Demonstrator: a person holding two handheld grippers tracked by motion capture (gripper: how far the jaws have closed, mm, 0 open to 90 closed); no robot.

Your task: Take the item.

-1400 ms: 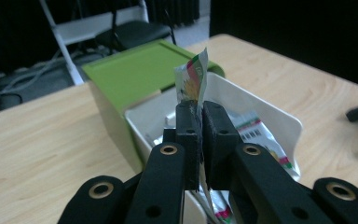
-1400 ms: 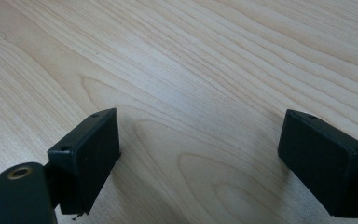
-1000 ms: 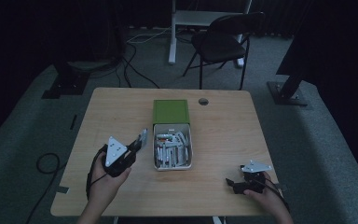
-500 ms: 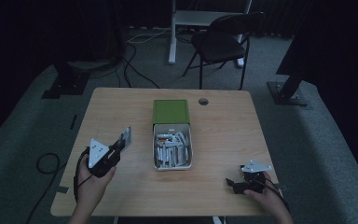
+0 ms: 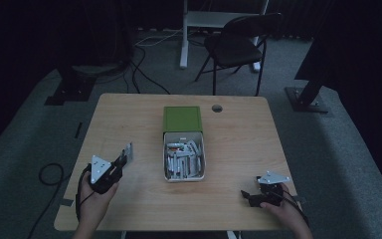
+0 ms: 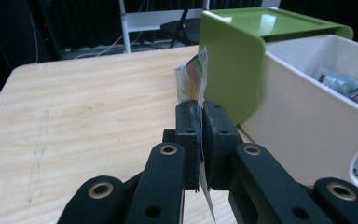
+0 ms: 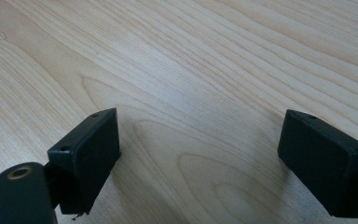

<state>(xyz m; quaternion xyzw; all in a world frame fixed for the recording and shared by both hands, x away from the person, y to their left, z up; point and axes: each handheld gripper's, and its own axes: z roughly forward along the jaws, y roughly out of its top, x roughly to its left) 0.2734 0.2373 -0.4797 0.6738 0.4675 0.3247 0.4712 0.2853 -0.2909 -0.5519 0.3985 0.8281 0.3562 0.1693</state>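
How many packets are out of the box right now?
1. A single packet is clamped upright in the left gripper, over the table left of the white box. The others lie heaped inside the box; some may be hidden.

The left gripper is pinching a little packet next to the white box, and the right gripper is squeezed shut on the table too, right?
Not quite. The left gripper does pinch a little packet beside the white box, but the right gripper isn't squeezed shut. The right gripper view shows its jaws standing wide apart with nothing between them over the bare wooden table.
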